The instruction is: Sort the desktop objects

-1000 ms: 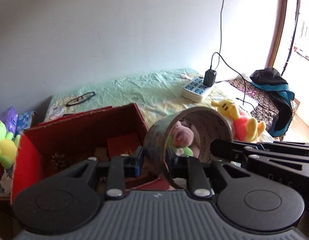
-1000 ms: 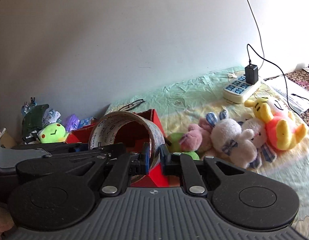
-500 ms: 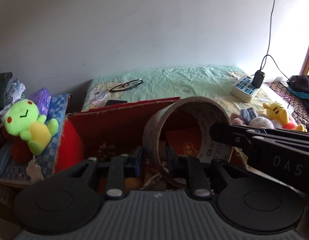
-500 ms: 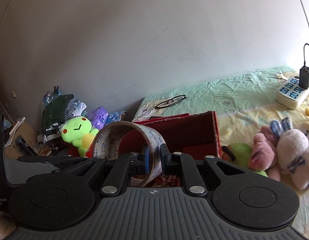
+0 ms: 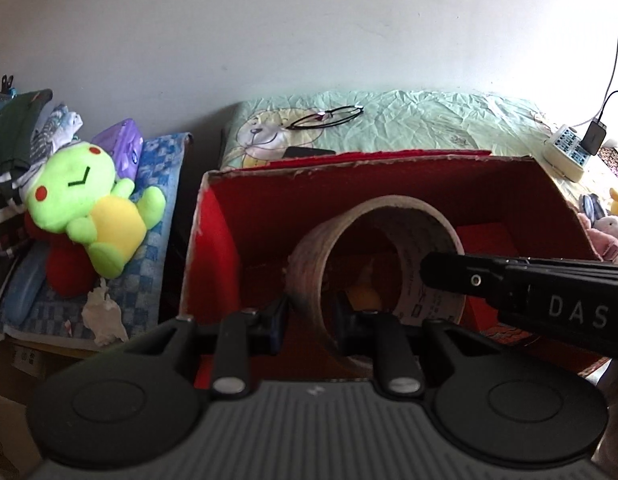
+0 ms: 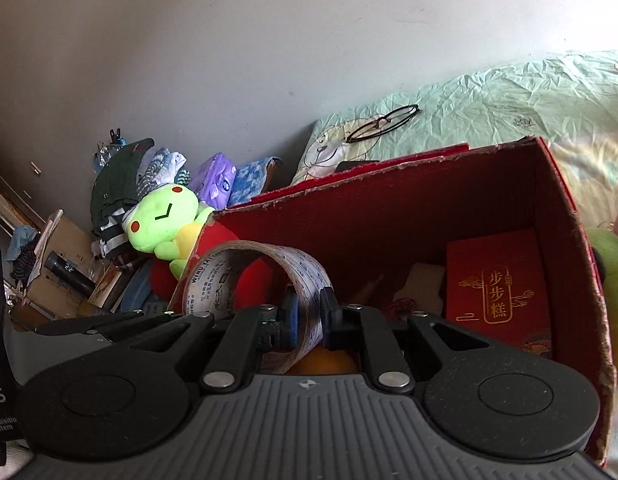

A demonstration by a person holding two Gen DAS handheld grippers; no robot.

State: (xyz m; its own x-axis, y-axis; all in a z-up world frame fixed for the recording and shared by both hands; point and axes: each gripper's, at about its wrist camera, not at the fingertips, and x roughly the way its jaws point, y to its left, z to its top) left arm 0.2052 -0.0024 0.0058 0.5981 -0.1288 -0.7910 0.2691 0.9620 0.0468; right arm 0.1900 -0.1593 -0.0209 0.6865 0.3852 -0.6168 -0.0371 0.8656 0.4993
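My left gripper [image 5: 309, 316] is squeezed tight on one side of the tape roll [image 5: 373, 272]. One pad is outside the ring and one is inside. My right gripper [image 6: 309, 314] pinches the other side of the same roll [image 6: 253, 280] the same way. So both of my tools hold the one roll together. In the left view I can see the right tool's black arm reaching in from the right to the roll's far edge.

The roll stands on its edge, and I can look right through its hole. It hangs over the open red box [image 5: 409, 184], low between the box walls. I cannot tell if it touches the bottom.

Down in the box I see something orange [image 6: 329, 360] and a small red packet with gold letters [image 6: 497, 292].

Just left of the box lies a green and yellow plush toy [image 5: 93, 208] on a blue checked cloth. Farther back, a pair of glasses [image 5: 329, 115] rests on the pale green sheet. Far to the right sits a white power strip [image 5: 565, 152] with a black plug in it.
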